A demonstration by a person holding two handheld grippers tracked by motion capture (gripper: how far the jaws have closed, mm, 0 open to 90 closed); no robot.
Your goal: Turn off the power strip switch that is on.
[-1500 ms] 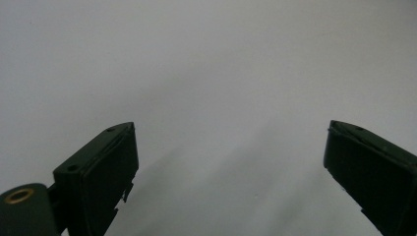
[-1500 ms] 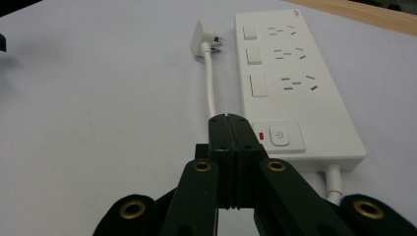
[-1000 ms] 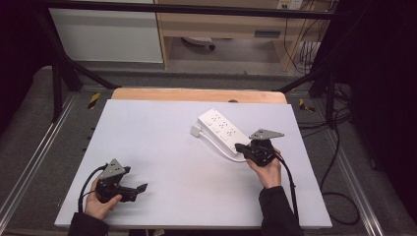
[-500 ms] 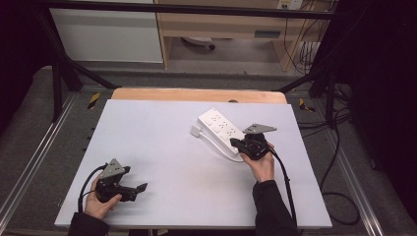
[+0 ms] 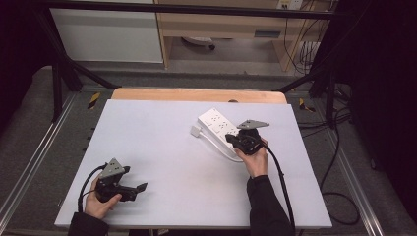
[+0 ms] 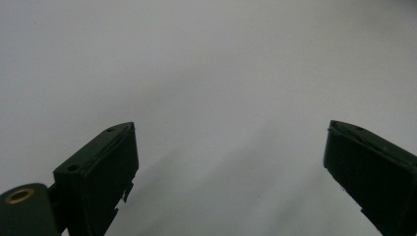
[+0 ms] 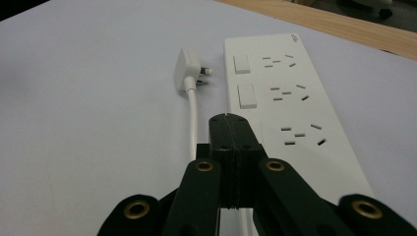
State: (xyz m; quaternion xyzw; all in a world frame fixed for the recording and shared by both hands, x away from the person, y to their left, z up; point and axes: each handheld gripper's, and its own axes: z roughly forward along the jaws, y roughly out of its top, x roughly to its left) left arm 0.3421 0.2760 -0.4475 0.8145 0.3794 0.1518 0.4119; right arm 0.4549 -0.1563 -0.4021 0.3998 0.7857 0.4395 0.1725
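Right hand-held gripper (image 7: 229, 120) now nearer, jaws together, over power strip's (image 7: 290, 118) near end

- My left gripper (image 5: 140, 187): black body, grey three-cornered plate on top, black cable looping off it.
- My right gripper (image 7: 229, 120): black jaws on linked arms with brass-ringed pivots and small screw holes; grey plate, black cable.
- Dark long sleeves (image 5: 264, 206) on both forearms.

High view overhead, facing forward-down; right tongs view close, sharing power strip (image 5: 219, 124).
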